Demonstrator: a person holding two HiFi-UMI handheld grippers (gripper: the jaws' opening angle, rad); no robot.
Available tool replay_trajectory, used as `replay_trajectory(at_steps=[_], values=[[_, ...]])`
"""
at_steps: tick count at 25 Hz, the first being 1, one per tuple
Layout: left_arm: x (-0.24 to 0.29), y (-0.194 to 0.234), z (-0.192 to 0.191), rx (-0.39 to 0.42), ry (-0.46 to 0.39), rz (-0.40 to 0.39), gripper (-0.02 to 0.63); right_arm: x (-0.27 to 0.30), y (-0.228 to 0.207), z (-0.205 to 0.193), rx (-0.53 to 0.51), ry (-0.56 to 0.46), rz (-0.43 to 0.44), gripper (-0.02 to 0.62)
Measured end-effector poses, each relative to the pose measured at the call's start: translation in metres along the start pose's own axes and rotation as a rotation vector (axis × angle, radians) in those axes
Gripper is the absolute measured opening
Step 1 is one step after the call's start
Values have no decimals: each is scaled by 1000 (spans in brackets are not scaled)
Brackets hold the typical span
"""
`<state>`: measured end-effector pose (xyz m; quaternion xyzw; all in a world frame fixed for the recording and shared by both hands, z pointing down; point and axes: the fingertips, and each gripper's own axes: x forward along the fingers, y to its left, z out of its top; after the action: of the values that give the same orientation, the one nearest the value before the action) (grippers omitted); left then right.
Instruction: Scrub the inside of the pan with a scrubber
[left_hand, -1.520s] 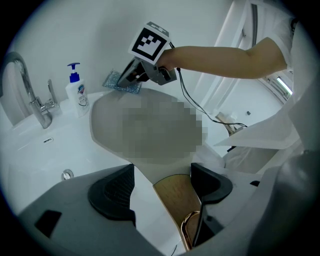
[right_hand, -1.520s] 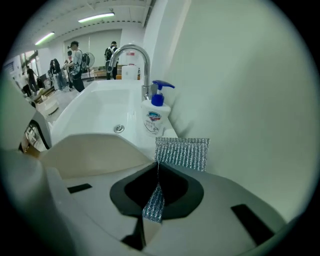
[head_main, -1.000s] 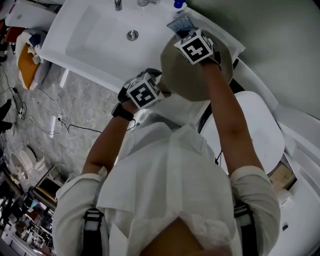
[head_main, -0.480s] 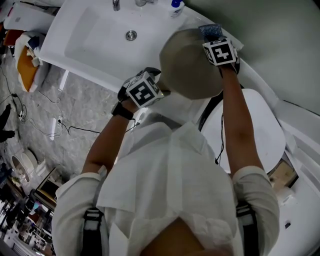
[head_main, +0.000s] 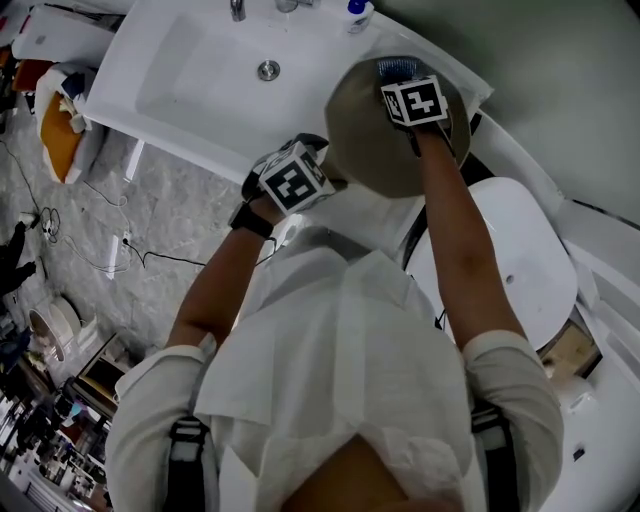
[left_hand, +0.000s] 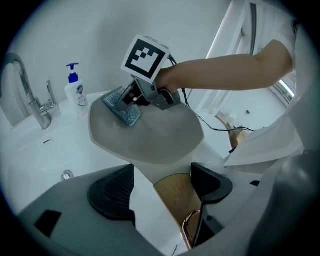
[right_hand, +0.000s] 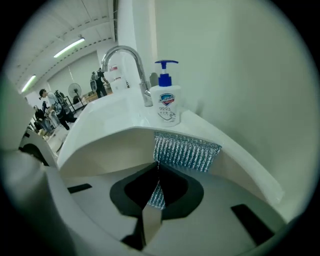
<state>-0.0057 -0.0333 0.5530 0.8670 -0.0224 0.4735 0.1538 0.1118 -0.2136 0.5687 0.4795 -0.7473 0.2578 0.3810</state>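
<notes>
Mid-scrub: scrubber (head_main: 395, 68) is swept back along far wall of pan (head_main: 375, 150).
R gripper (right_hand: 156, 192) is clenched on scrubber; pan is kept at sink (head_main: 170, 60) corner; L gripper (left_hand: 162, 186) jaws are held apart, handle (left_hand: 176, 202) betw. them.

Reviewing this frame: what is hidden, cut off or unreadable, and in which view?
- Hold of the left gripper on the pan handle: left gripper view, handle lies against one jaw, gap at the other, bottom edge cuts off the rest.
- Where the scrubber meets the pan: head view, the right gripper covers it.
- Soap bottle print: right gripper view, too small.
</notes>
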Motion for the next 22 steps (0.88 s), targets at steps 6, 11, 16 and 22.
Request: replay_trajectory(at_steps=[6,11,16,22], values=[[0,-2,-2,-11,-5,5,360,6,58,2,-55,-2,150,17],[1,-1,-2,-12,-30,9,362,-7,109,-15,-55,60,413,17],[1,-1,-3,-7,-20,12,362,-34,155,-59,-109,213,633,17],[-1,-1,-2,-7,-21,14,362,-65,160,-103,-149,350,703,17]])
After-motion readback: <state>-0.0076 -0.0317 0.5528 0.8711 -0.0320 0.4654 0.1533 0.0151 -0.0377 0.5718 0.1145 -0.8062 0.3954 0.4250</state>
